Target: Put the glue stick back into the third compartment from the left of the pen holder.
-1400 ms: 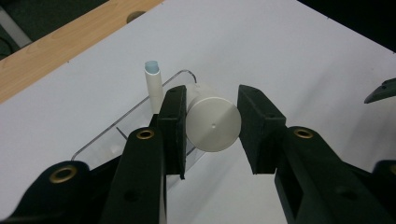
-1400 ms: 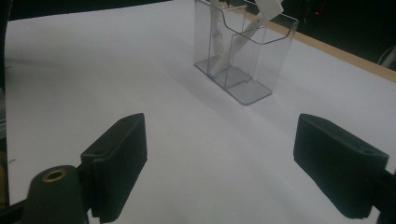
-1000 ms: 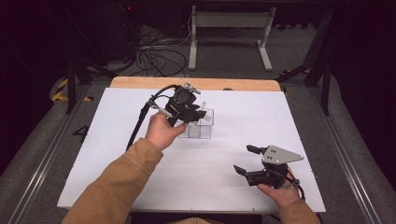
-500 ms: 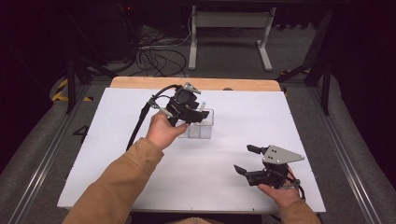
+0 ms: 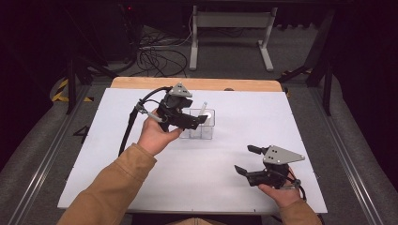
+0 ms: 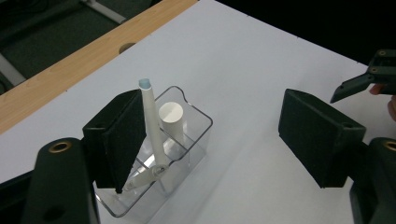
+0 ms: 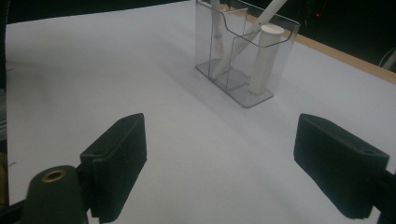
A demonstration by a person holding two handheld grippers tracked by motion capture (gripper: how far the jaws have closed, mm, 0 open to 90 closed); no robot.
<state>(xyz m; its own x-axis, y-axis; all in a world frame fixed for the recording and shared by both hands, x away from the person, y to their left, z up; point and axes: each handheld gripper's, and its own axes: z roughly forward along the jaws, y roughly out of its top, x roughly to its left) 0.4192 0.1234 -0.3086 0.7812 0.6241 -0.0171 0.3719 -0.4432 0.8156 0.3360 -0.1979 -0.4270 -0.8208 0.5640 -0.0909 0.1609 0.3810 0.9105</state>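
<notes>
A clear plastic holder (image 5: 202,126) with compartments stands mid-table, also seen in the left gripper view (image 6: 184,154) and the right gripper view (image 7: 243,51). A white pen (image 6: 150,121) with a pale blue tip leans in it, beside a short white cylinder (image 6: 171,114). My left gripper (image 5: 195,112) hovers just left of the holder. Its jaws have just been opening and now stand wide (image 6: 224,135). The pen stands free beside the left pad, not pressed. My right gripper (image 5: 246,159) rests open near the front right, empty (image 7: 233,163).
A white sheet (image 5: 225,187) covers the table, with a bare wooden strip (image 5: 197,83) along the far edge. Beyond it lie floor cables (image 5: 155,56) and a metal stand's legs (image 5: 230,28). The right gripper's jaw tip (image 6: 373,77) shows far off.
The left gripper's jaws have spread apart and the hand has drawn slightly back from the holder, leaving the pen leaning inside. The right gripper has kept still.
</notes>
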